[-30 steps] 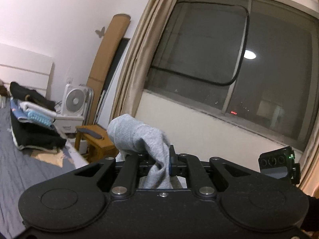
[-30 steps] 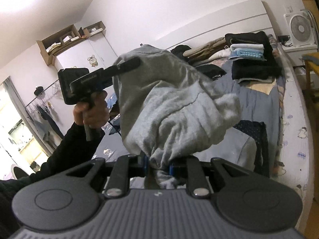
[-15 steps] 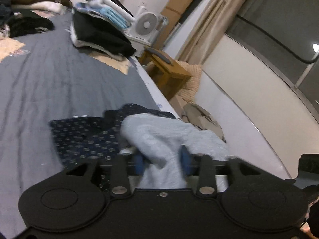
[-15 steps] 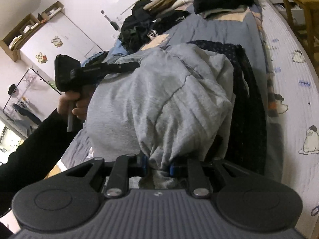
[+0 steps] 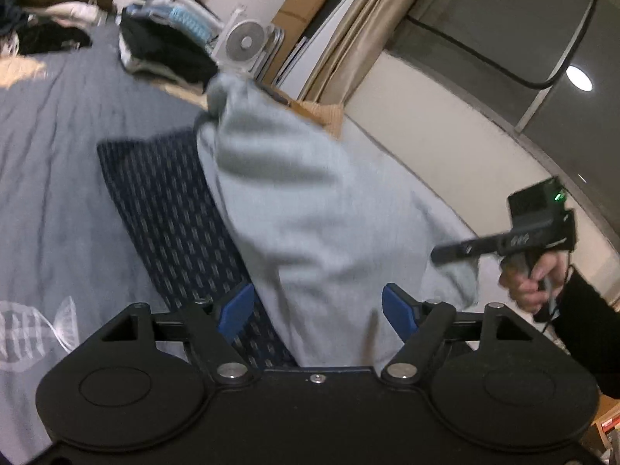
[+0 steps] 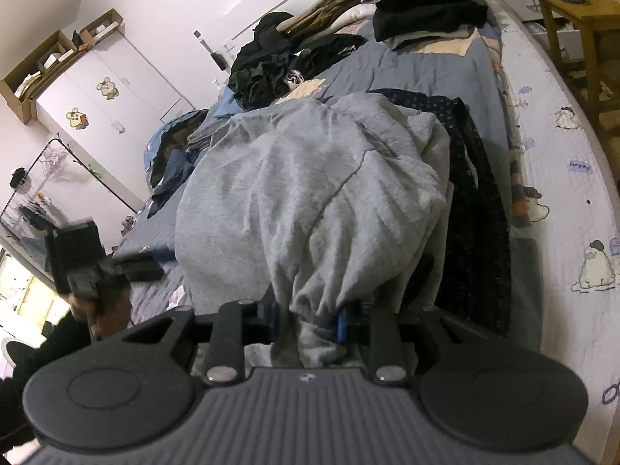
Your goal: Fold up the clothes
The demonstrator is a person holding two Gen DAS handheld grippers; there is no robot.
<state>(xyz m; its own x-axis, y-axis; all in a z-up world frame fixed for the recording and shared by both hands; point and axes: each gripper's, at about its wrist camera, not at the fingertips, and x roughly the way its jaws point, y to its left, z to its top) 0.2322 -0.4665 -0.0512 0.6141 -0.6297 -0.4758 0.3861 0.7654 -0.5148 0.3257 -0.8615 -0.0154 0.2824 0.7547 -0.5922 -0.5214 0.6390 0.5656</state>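
The grey garment [image 6: 310, 201], held aloft a second ago, now lies on the bed [image 5: 58, 178] over the dark patterned cloth [image 5: 170, 209]. The left gripper [image 5: 317, 310], then clamped on it, is opening, pads clear. The right gripper [image 6: 306, 321] is opening, fabric between its pads.

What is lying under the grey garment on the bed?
A dark blue patterned cloth lies under the grey garment, showing along one side on the grey bedcover. How far it reaches beneath, and whether anything else is there, is covered.
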